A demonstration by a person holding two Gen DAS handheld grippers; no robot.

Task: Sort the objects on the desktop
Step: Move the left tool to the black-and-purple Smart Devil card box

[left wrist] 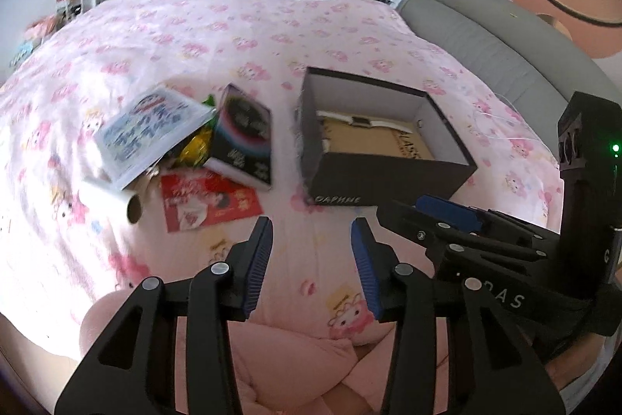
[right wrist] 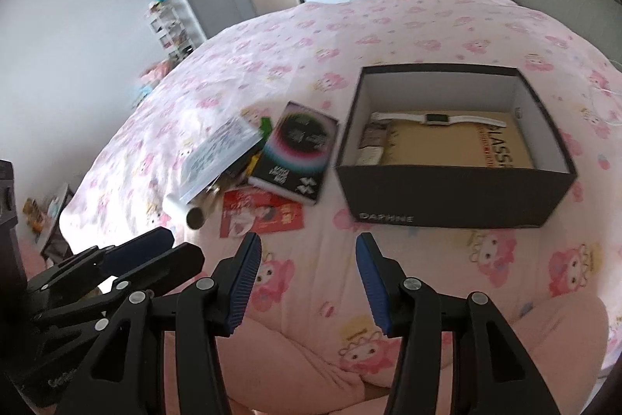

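Note:
A black open box [left wrist: 388, 177] [right wrist: 458, 197] stands on the pink bedspread; a white watch [right wrist: 435, 119] and a brown booklet [right wrist: 455, 146] lie inside. Left of it lies a pile: a black book [left wrist: 245, 135] [right wrist: 297, 150], a blue-white booklet [left wrist: 151, 131] [right wrist: 219, 154], a red envelope [left wrist: 210, 201] [right wrist: 260, 214], a white roll [left wrist: 112, 199] [right wrist: 182, 207] and gold foil [left wrist: 194, 144]. My left gripper [left wrist: 311, 232] is open and empty, short of the box. My right gripper [right wrist: 307, 247] is open and empty, beside it.
The pink patterned bedspread [left wrist: 233, 37] covers the whole bed. A grey headboard [left wrist: 486, 34] rises at the right. A folded pink blanket [right wrist: 295, 368] lies under the grippers. Wardrobes and shelves stand far behind.

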